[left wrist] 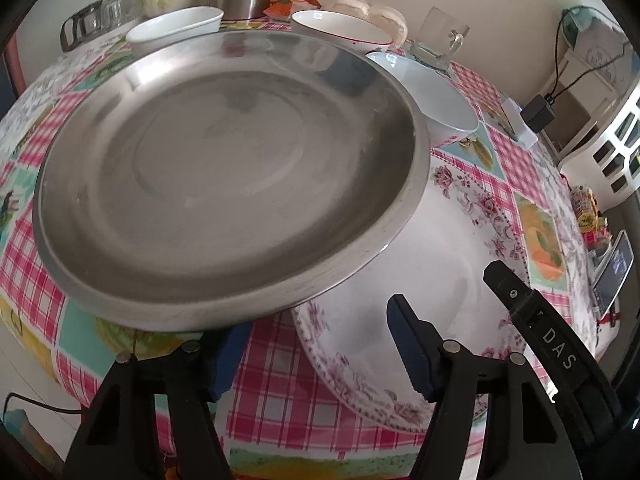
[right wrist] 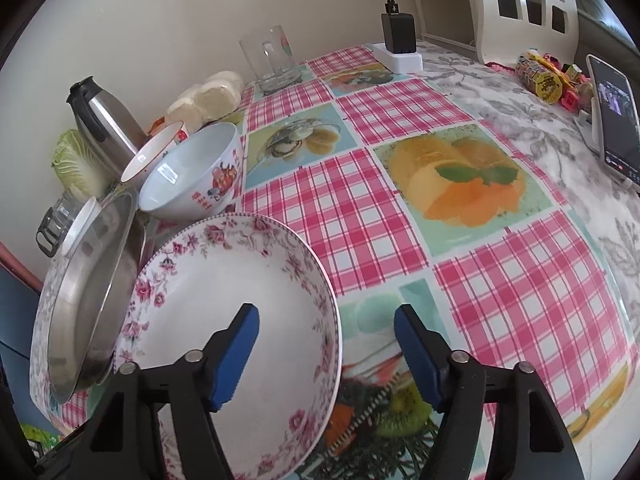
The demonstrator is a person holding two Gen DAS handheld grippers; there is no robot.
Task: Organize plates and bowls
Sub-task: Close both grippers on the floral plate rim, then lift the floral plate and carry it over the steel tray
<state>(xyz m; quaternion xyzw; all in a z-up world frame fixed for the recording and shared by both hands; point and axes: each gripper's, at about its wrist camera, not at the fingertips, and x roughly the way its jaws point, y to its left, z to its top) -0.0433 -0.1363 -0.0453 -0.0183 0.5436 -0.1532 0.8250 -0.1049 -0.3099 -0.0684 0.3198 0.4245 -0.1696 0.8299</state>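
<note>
A large steel plate [left wrist: 224, 176] fills the left wrist view, its right edge resting over a floral-rimmed white plate [left wrist: 452, 264]. My left gripper [left wrist: 320, 356] is open at the near edge. Its left pad [left wrist: 228, 356] sits partly under the steel rim, and its right pad [left wrist: 412, 352] hangs over the floral plate. In the right wrist view my right gripper [right wrist: 326, 360] is open and straddles the floral plate's [right wrist: 224, 304] right rim without pressing it. The steel plate [right wrist: 92, 292] leans at the left. Behind stand a printed bowl [right wrist: 192, 176], a red-rimmed bowl [right wrist: 154, 152] and a white bowl [right wrist: 80, 220].
A steel thermos [right wrist: 104, 128], a cabbage [right wrist: 76, 164] and buns [right wrist: 208, 96] line the back wall. A glass mug [right wrist: 272, 60], a power strip with charger [right wrist: 398, 40], a phone on a stand [right wrist: 616, 120] and snacks [right wrist: 548, 76] stand farther right on the checked tablecloth [right wrist: 500, 280].
</note>
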